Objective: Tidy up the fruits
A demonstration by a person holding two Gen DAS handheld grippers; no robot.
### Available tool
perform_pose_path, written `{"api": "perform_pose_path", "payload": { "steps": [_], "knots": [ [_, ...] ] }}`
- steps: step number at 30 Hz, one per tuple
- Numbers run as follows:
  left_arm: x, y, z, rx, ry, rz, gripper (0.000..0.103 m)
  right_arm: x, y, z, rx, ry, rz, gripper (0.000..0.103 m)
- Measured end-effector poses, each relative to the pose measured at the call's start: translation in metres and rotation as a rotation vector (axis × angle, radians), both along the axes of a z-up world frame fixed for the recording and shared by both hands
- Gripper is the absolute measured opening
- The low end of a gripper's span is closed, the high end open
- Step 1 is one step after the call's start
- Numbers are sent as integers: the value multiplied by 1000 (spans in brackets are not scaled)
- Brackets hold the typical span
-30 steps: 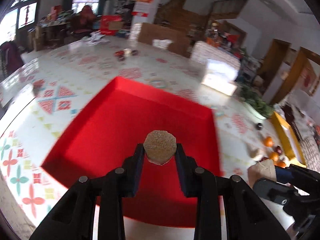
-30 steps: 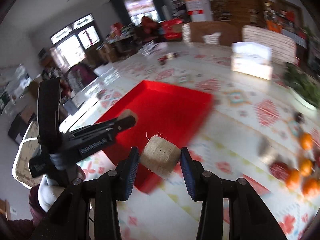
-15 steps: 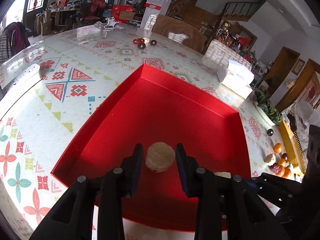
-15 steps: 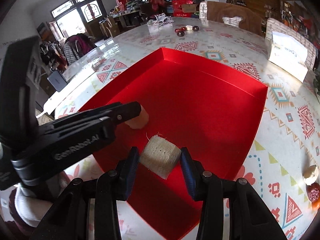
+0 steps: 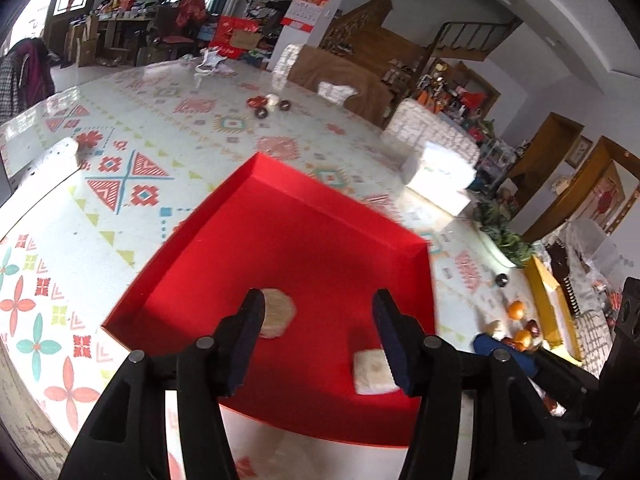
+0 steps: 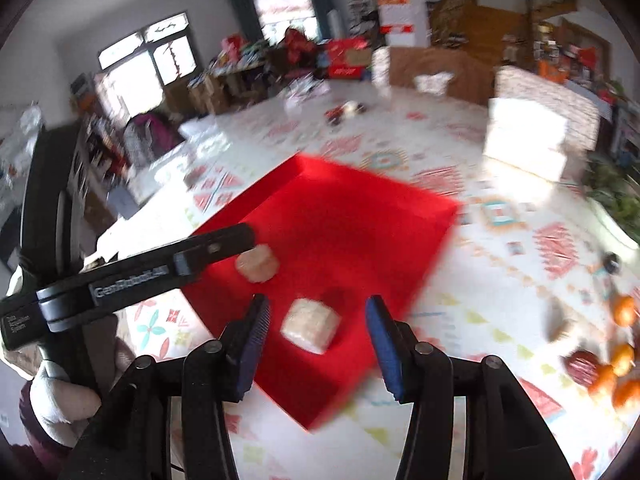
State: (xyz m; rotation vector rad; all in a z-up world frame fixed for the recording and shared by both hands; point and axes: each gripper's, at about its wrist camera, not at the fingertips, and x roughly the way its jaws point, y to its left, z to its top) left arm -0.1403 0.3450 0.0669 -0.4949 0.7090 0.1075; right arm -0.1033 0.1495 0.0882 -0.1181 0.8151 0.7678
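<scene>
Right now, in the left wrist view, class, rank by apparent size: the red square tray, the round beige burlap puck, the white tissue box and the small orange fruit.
1. Red square tray, by far.
2. White tissue box.
3. Round beige burlap puck, partly hidden by a gripper finger and much nearer, so its rank against the box is unsure.
4. Small orange fruit.

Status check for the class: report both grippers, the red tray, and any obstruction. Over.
Left gripper and right gripper just opened, nothing held. Round piece and square piece in red tray. No obstruction visible.

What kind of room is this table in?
Probably the main living or dining room of a home: a large table with a patterned cloth, a wooden staircase behind it, and cluttered shelves and boxes along the walls.
</scene>
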Motion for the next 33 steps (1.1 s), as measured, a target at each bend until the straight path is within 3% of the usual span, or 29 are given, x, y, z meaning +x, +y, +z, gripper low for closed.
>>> {"api": "perform_pose_path", "payload": {
  "steps": [7,11,14,16,17,19,24,29,31,33],
  "knots": [
    [4,-64,16,-10,2,-157,71,-10,-124,38,71,-101,-259,67],
    [8,-110,18,-37,-3,-267,71,-21,-215,55,103,-166,-420,97],
    [12,-140,17,-43,0,-324,71,-22,-287,44,105,-123,-592,99],
    [17,-161,12,-43,16,-359,71,-17,-314,23,79,3,-618,96],
    [19,-166,11,-39,22,-369,71,-16,-322,13,78,51,-621,89],
    [24,-181,7,-21,40,-390,71,-15,-326,-6,28,110,-622,82],
    [28,-208,1,39,43,-436,71,-3,-331,-36,-89,136,-655,68],
    [33,-242,1,125,6,-536,69,6,-337,-51,-90,169,-671,54],
    [41,-259,-3,164,2,-590,57,4,-340,-55,-85,164,-671,49],
    [52,-278,-8,202,10,-641,53,3,-341,-57,-78,164,-666,39]
  ]
}}
